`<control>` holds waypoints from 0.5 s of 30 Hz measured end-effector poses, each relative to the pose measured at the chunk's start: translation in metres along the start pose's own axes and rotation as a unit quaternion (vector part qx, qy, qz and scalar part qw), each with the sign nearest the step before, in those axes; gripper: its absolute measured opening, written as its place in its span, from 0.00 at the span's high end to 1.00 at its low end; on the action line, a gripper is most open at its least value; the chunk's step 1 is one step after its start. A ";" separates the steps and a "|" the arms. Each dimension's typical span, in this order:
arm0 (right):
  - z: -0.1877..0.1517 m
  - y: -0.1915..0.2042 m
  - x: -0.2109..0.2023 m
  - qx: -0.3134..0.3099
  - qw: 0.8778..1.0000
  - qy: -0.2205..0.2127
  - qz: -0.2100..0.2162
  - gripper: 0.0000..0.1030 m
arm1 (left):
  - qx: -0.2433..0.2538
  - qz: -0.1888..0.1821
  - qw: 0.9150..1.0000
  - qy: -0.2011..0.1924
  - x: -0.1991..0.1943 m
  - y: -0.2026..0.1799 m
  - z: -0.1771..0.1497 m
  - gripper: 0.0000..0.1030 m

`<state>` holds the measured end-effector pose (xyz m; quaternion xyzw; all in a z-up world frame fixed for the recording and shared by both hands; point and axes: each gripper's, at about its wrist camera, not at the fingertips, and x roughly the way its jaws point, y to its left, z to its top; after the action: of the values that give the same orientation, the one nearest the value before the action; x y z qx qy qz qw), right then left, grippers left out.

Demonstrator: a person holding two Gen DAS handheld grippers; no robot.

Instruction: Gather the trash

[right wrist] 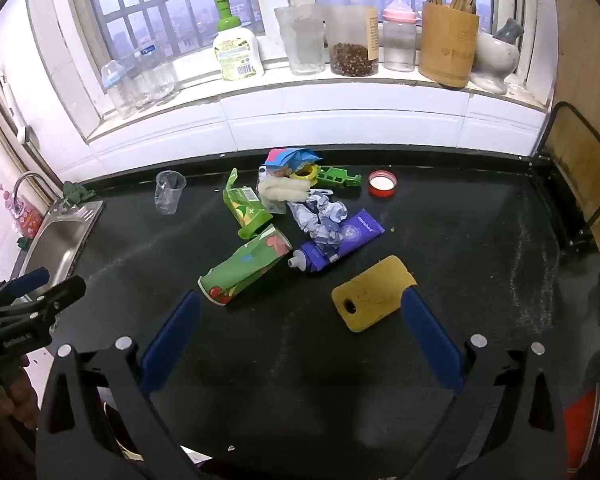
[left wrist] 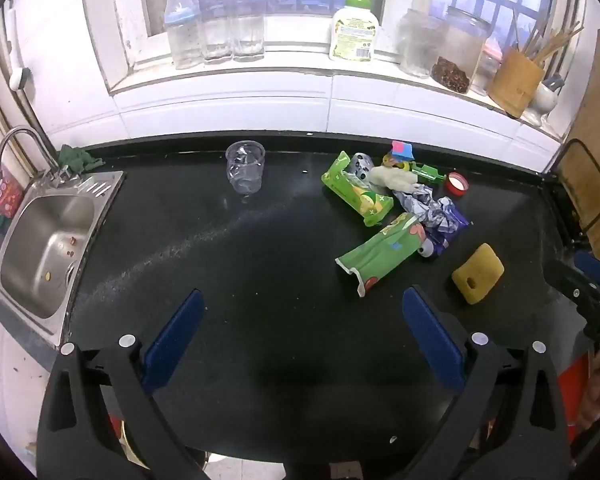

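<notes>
The trash lies in a loose heap on the black worktop (right wrist: 440,232), toward its back edge and right of the middle. Nearest the cameras is a flattened green paper cup (right wrist: 244,266), its long axis slanting from an open rim at front left up toward back right; its printed pictures are too small to read. Touching it, a purple tube (right wrist: 336,246) points its white nozzle at the cup and its flat end to back right, with writing too blurred to make out. Crumpled paper (right wrist: 320,216) sits on the tube, and a green carton (right wrist: 246,210) leans behind the cup. A red lid (right wrist: 382,183) lies apart to the right, a clear plastic cup (right wrist: 169,192) stands apart to the left, and a yellow sponge (right wrist: 374,294) lies in front. The left claw (left wrist: 302,320) and right claw (right wrist: 300,320) both hover spread wide, gripping nothing.
</notes>
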<state>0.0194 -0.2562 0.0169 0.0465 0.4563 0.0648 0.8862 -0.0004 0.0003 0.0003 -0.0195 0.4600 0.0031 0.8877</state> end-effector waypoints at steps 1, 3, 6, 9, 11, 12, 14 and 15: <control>0.000 0.000 0.000 0.000 1.000 -0.001 -0.001 0.06 | 0.000 0.000 1.000 -0.001 0.000 0.000 0.000 0.06; 0.001 0.000 0.000 -0.002 1.000 0.003 -0.003 0.06 | 0.001 0.001 1.000 -0.002 -0.001 0.001 -0.001 0.06; 0.002 0.000 0.000 -0.001 1.000 0.004 -0.001 0.06 | 0.002 0.003 1.000 0.002 0.002 -0.001 0.000 0.06; 0.002 0.001 0.002 -0.004 1.000 0.006 -0.005 0.06 | 0.000 0.003 1.000 0.004 0.002 -0.002 0.001 0.06; 0.003 0.002 0.002 -0.005 1.000 0.007 -0.007 0.06 | 0.001 0.004 1.000 0.006 0.003 -0.004 0.003 0.06; 0.003 0.003 0.002 -0.005 1.000 0.006 -0.008 0.06 | 0.001 0.004 1.000 0.006 0.003 -0.004 0.003 0.06; 0.002 0.003 0.003 -0.005 1.000 0.006 -0.010 0.06 | 0.000 0.004 1.000 0.008 0.005 -0.004 0.003 0.06; 0.002 0.003 0.003 -0.005 1.000 0.006 -0.010 0.06 | 0.000 0.003 1.000 0.010 0.006 -0.004 0.003 0.06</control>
<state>0.0222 -0.2526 0.0164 0.0372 0.4615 0.0584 0.8844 0.0051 -0.0033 -0.0025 -0.0181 0.4687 0.0060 0.8832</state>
